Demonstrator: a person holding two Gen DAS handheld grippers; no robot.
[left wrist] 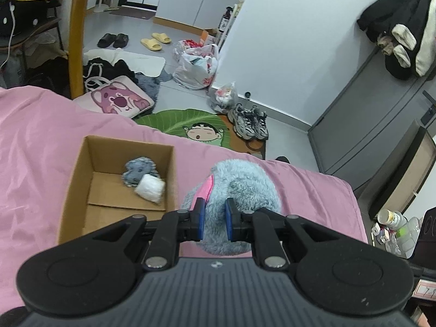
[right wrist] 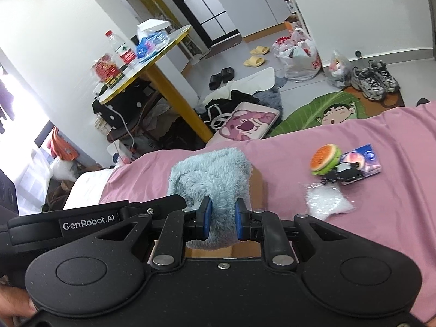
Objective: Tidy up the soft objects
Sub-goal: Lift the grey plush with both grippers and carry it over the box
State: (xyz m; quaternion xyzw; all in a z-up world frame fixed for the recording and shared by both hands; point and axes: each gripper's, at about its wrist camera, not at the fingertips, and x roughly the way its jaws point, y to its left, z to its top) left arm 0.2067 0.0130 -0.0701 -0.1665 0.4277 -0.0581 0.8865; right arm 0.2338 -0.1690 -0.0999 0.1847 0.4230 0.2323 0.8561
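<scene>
Left gripper [left wrist: 214, 219] clamped on the blue plush toy [left wrist: 239, 190], pads pressed into the fur beside a pink ear, held low over the pink bed cover [left wrist: 41, 141]. Right gripper [right wrist: 221, 218] likewise closed on the same plush toy [right wrist: 209, 179], pinching a fold of fur from the other side; left unit's black body visible just to its left. Cardboard box [left wrist: 81, 163] just left of the left gripper, open top, holding a small grey plush [left wrist: 140, 170] and a white packet [left wrist: 150, 188] touching each other in the far corner. Right of the right gripper, on the cover: a burger-shaped toy [right wrist: 325, 158], a clear bag [right wrist: 327, 200], a small pink box [right wrist: 362, 163], and something black between them, possibly a clip. Box edge partly hidden behind the toy in the right wrist view.
</scene>
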